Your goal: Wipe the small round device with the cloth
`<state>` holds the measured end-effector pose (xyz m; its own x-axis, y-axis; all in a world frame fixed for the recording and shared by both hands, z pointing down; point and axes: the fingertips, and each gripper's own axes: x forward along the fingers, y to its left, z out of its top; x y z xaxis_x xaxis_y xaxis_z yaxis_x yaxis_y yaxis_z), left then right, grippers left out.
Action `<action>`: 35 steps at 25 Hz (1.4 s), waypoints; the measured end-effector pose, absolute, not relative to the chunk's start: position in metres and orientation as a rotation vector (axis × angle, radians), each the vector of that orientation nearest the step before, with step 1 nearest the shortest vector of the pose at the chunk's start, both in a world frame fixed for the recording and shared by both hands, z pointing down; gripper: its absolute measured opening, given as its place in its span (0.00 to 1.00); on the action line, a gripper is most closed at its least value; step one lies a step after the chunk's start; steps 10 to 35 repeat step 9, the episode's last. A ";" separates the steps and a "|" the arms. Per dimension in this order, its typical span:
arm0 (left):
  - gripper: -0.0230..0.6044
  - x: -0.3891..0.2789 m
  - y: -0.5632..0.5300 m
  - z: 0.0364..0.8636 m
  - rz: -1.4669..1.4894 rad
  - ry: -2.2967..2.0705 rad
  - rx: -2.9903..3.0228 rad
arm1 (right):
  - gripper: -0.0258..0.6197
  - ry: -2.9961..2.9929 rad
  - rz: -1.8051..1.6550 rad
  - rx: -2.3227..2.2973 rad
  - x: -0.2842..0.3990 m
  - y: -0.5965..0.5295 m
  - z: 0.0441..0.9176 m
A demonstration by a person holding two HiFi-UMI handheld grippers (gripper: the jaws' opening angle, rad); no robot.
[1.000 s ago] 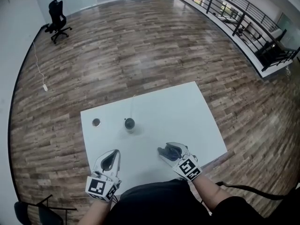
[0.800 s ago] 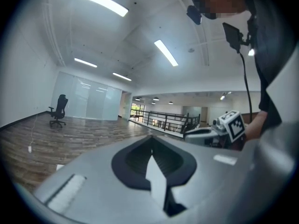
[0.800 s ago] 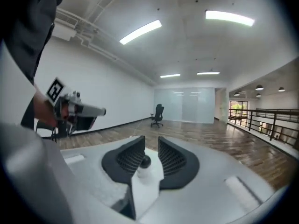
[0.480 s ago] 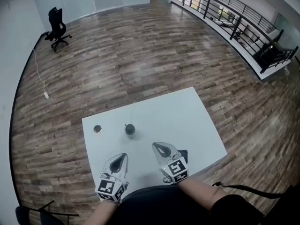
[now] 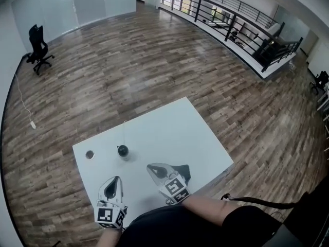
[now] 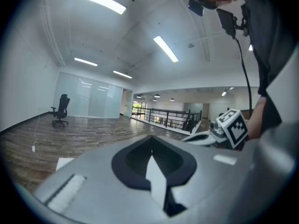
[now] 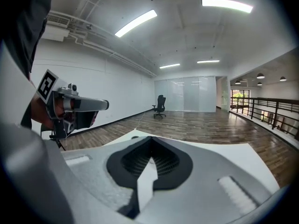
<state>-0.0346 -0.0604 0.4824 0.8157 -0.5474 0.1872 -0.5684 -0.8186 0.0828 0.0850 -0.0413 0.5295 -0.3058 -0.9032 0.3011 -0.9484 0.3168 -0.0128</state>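
Right hand-held gripper (image 5: 153,167) was found shut, no cloth (image 5: 184,172) seen held | left hand-held gripper (image 5: 114,180) shut, empty | device (image 5: 123,150) was seen ahead, apart | cloth beside right one | risk: cloth missed, device struck bare.

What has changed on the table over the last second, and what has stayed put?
The right gripper moved left off the dark cloth and shut its jaws on nothing; the cloth lies beside it. The left gripper, shut, hardly moved. The small round device and the cloth stayed in place.
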 end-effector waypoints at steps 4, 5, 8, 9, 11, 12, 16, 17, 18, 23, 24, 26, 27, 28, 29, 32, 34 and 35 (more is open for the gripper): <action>0.04 -0.028 -0.058 0.481 0.229 -0.846 2.878 | 0.04 -2.311 0.292 1.712 0.091 -0.037 0.534; 0.04 -0.027 -0.055 0.482 0.229 -0.838 2.878 | 0.04 -2.302 0.309 1.722 0.094 -0.036 0.536; 0.04 -0.024 -0.047 0.481 0.218 -0.824 2.872 | 0.04 -2.279 0.373 1.753 0.102 -0.029 0.541; 0.04 -0.024 -0.045 0.480 0.213 -0.819 2.870 | 0.04 -2.270 0.396 1.763 0.105 -0.026 0.542; 0.04 -0.024 -0.045 0.480 0.213 -0.819 2.870 | 0.04 -2.270 0.396 1.763 0.105 -0.026 0.542; 0.04 -0.024 -0.045 0.480 0.213 -0.819 2.870 | 0.04 -2.270 0.396 1.763 0.105 -0.026 0.542; 0.04 -0.024 -0.045 0.480 0.213 -0.819 2.870 | 0.04 -2.270 0.396 1.763 0.105 -0.026 0.542; 0.04 -0.024 -0.045 0.480 0.213 -0.819 2.870 | 0.04 -2.270 0.396 1.763 0.105 -0.026 0.542; 0.04 -0.024 -0.045 0.480 0.213 -0.819 2.870 | 0.04 -2.270 0.396 1.763 0.105 -0.026 0.542; 0.04 -0.024 -0.045 0.480 0.213 -0.819 2.870 | 0.04 -2.270 0.396 1.763 0.105 -0.026 0.542; 0.04 -0.024 -0.045 0.480 0.213 -0.819 2.870 | 0.04 -2.270 0.396 1.763 0.105 -0.026 0.542; 0.04 -0.024 -0.045 0.480 0.213 -0.819 2.870 | 0.04 -2.270 0.396 1.763 0.105 -0.026 0.542; 0.04 -0.024 -0.045 0.480 0.213 -0.819 2.870 | 0.04 -2.270 0.396 1.763 0.105 -0.026 0.542; 0.04 -0.024 -0.045 0.480 0.213 -0.819 2.870 | 0.04 -2.270 0.396 1.763 0.105 -0.026 0.542; 0.04 -0.024 -0.045 0.480 0.213 -0.819 2.870 | 0.04 -2.270 0.396 1.763 0.105 -0.026 0.542; 0.04 -0.024 -0.045 0.480 0.213 -0.819 2.870 | 0.04 -2.270 0.396 1.763 0.105 -0.026 0.542; 0.04 -0.024 -0.045 0.480 0.213 -0.819 2.870 | 0.04 -2.270 0.396 1.763 0.105 -0.026 0.542; 0.04 -0.024 -0.045 0.480 0.213 -0.819 2.870 | 0.04 -2.270 0.396 1.763 0.105 -0.026 0.542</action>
